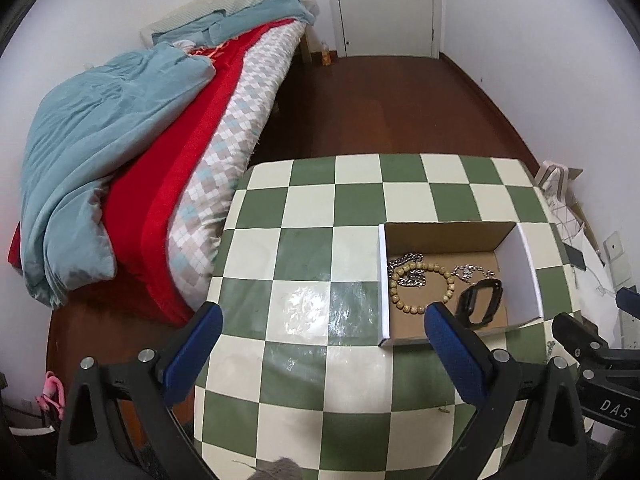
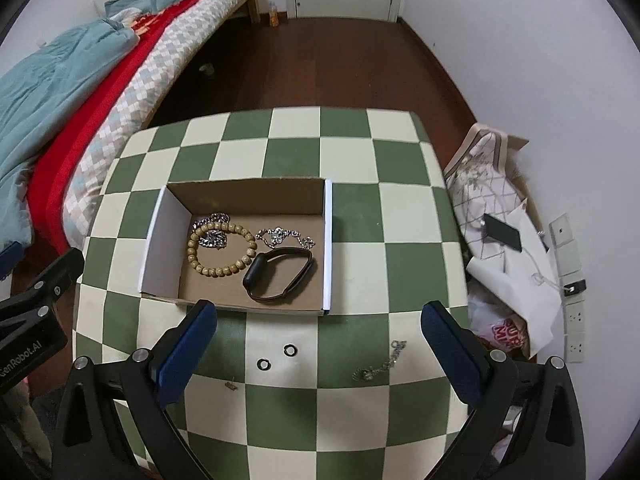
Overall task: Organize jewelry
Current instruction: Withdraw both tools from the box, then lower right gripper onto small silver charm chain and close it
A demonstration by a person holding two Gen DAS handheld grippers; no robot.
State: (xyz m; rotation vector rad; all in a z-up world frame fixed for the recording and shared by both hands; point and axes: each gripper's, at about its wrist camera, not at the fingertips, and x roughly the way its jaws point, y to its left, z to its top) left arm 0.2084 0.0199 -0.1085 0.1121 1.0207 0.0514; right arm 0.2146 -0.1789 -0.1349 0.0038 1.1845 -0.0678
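Both my grippers, left [image 1: 324, 320] and right [image 2: 318, 320], gape empty; the tiny rings [image 2: 289, 350] beside the box [image 2: 328, 240] risk skidding away when pinched.

A home bedroom: unmade bed [image 1: 132, 152] with blankets, wooden floor [image 1: 380, 108], white door [image 1: 384, 4]

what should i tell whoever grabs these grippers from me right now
Left gripper: jaws wide open, empty, above the checkered table.
Right gripper: jaws wide open, empty, above the table's near part.
In the cardboard box: wooden bead bracelet, silver chain lying inside its ring, second silver chain, black wristband.
Still loose on the table, in front of the box: two small dark rings, a thin silver chain, a tiny earring-like piece.
Left to do: move those loose pieces into the box.
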